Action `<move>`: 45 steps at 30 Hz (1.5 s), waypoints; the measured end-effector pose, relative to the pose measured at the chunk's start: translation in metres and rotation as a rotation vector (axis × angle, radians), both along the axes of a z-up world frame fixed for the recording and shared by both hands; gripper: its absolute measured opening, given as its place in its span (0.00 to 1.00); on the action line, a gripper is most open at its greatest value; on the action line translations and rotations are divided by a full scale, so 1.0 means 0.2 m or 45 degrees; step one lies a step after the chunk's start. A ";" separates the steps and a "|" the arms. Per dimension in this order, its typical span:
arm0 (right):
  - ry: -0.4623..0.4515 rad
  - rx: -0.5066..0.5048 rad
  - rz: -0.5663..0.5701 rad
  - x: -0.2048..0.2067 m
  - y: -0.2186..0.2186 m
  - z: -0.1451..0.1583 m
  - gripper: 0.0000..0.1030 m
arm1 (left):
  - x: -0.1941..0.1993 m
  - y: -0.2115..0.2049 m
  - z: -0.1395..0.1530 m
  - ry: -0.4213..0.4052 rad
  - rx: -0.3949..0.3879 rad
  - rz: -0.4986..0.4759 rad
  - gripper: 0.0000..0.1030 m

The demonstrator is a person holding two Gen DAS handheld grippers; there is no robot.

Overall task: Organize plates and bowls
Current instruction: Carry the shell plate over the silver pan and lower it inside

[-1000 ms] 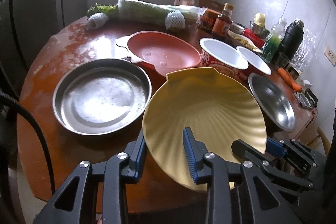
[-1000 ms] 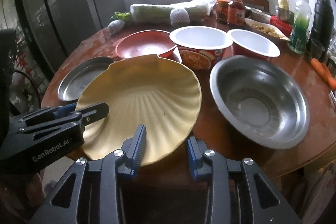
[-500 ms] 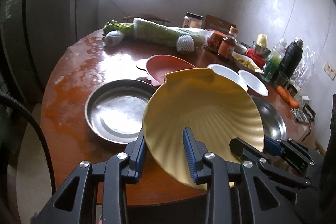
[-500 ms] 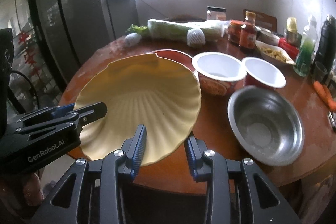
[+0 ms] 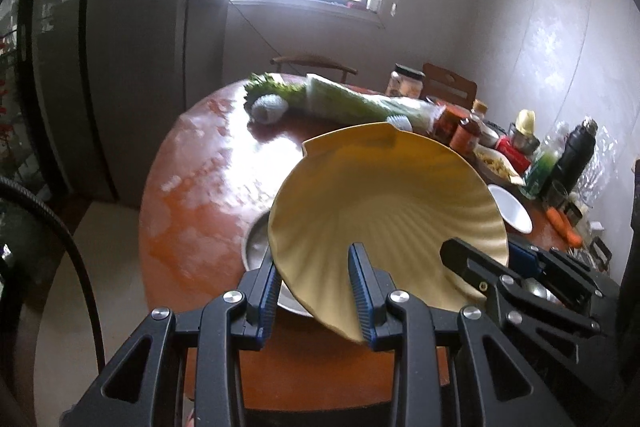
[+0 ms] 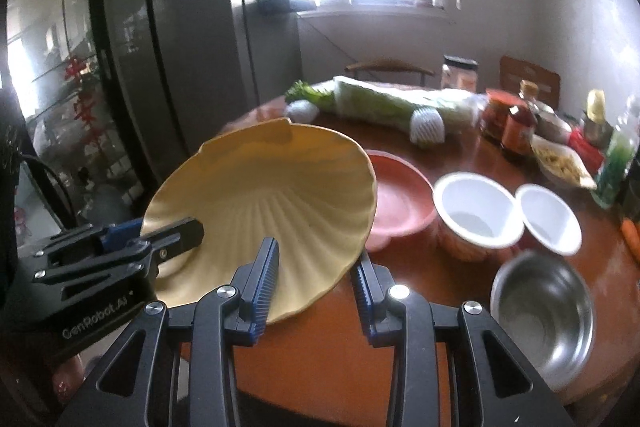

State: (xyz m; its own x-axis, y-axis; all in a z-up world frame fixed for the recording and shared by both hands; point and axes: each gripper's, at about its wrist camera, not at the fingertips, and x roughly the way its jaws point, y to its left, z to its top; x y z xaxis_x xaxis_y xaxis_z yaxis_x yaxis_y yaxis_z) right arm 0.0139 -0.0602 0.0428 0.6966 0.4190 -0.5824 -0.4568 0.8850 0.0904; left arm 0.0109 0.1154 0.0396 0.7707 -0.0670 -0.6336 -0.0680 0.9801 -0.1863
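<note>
Gripping opposite edges of a yellow shell-shaped plate (image 5: 384, 211), the left gripper (image 5: 316, 291) and the right gripper (image 6: 316, 279) each pinched its rim and held it tilted in the air above a round brown counter (image 5: 192, 211). Below it on the counter sat a steel plate (image 5: 256, 247), a red plate (image 6: 396, 199), two white bowls (image 6: 476, 211) and a steel bowl (image 6: 544, 311). A wrapped cabbage (image 6: 384, 103) and bottles stood at the far side.
</note>
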 end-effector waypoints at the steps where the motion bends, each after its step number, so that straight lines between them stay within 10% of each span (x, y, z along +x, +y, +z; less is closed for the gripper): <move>1: -0.007 0.008 0.012 0.02 0.02 0.02 0.36 | 0.00 0.02 0.02 -0.010 0.013 0.015 0.33; 45: 0.172 -0.113 0.047 0.34 0.23 -0.36 0.36 | 0.28 0.08 -0.38 0.228 0.120 0.085 0.34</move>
